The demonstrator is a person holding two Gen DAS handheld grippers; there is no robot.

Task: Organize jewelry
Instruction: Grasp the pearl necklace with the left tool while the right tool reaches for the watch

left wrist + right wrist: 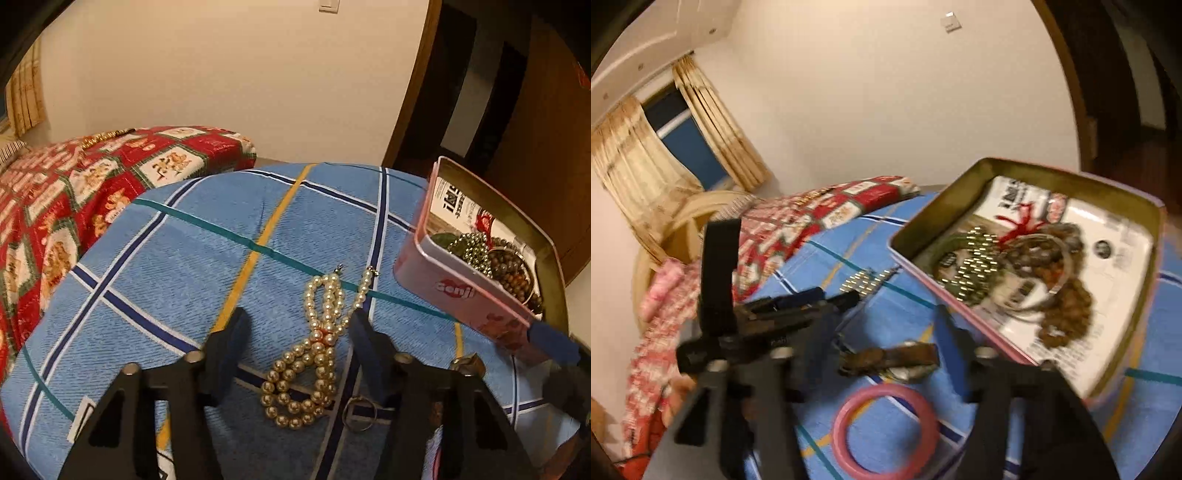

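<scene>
1. Left wrist view: my left gripper [299, 325] points down at the blue checked bed cover [177, 240]. Its jaws stand apart and press on nothing.
2. Between the two fingers lies the pearl necklace [314, 347], folded in loops on the cover. The fingers do not touch it.
3. Just below the pearls a small metal key ring [356, 411] lies on the cover.
4. To the right stands the pink tin box [443, 284], open. Inside I see green beads [467, 247] and brown wooden beads [513, 277] on a printed paper. A blue finger pad of my right gripper [552, 341] is at the near corner of the box.
5. Right wrist view, blurred: my right gripper [882, 321] has its jaws wide apart, with nothing held.
6. The tin box [1123, 350] is at the right, touching the right finger, with the beads inside.
7. A pink bangle [886, 428] lies on the cover between the fingers, near the camera. Behind it lies a brown strap [890, 360]; I cannot tell what it is.
8. At the left my left gripper [834, 291] is above the pearls [864, 282].
</scene>
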